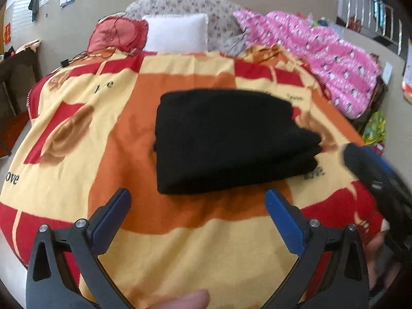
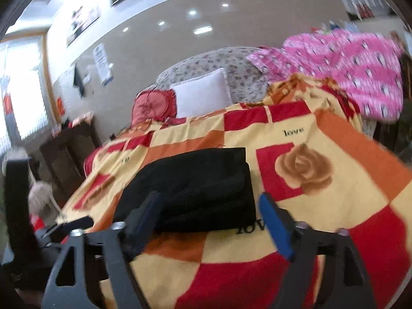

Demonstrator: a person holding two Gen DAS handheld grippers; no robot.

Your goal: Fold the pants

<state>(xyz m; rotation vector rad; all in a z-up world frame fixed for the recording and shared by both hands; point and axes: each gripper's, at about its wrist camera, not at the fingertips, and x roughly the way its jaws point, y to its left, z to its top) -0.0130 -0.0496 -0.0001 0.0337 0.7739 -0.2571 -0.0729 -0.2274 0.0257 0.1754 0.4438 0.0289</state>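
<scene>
The black pants (image 1: 231, 139) lie folded into a compact stack on the red, orange and yellow blanket (image 1: 77, 103). They also show in the right wrist view (image 2: 195, 190). My left gripper (image 1: 198, 200) is open and empty, just in front of the stack's near edge. My right gripper (image 2: 209, 206) is open and empty, its fingertips at the stack's near edge; whether they touch it I cannot tell. The right gripper also shows at the right of the left wrist view (image 1: 373, 170), beside the stack.
A white pillow (image 1: 176, 32) and a red cushion (image 1: 116, 34) lie at the head of the bed. A pink patterned quilt (image 1: 322, 59) is heaped at the far right. A dark wooden table (image 2: 67, 144) stands left of the bed.
</scene>
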